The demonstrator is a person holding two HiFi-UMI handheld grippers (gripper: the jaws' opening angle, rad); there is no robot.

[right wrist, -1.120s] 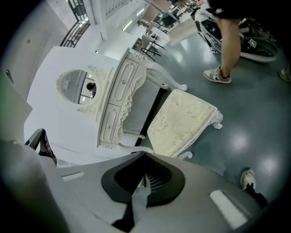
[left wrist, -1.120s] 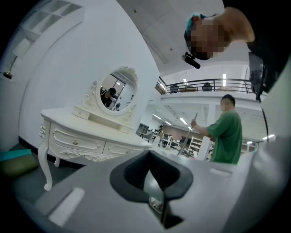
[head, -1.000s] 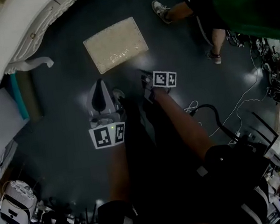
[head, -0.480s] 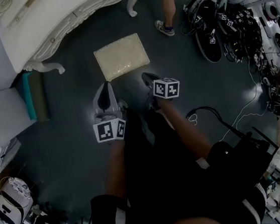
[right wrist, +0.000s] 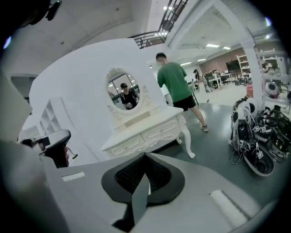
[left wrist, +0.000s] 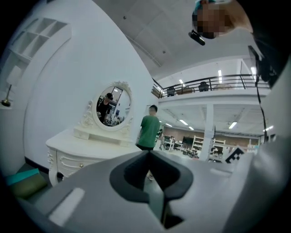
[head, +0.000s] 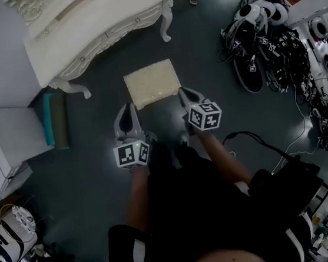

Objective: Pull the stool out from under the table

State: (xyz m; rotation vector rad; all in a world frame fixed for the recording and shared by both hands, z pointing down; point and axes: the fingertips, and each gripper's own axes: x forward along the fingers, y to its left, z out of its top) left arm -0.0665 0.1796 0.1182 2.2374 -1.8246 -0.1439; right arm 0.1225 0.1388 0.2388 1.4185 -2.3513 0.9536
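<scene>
The stool (head: 152, 84), with a square beige cushion, stands on the dark floor in front of the white dressing table (head: 98, 29), clear of it. My left gripper (head: 128, 108) hovers just left of the stool's near edge, shut with nothing in it. My right gripper (head: 185, 92) is shut and empty too, above the stool's near right corner. In the left gripper view my left gripper (left wrist: 149, 154) points level at the dressing table (left wrist: 77, 148) and its oval mirror (left wrist: 111, 105). In the right gripper view my right gripper (right wrist: 145, 157) aims at the dressing table (right wrist: 145, 129). Neither gripper view shows the stool.
A teal and olive bundle (head: 53, 118) lies left of the table by a white cabinet (head: 2, 138). A heap of headsets and cables (head: 264, 29) fills the right side. A person in a green shirt (right wrist: 175, 82) walks off beyond the table.
Both grippers have risen, the right one more and with a roll of the wrist. The person in green has walked away past the table. The stool has stayed in place.
</scene>
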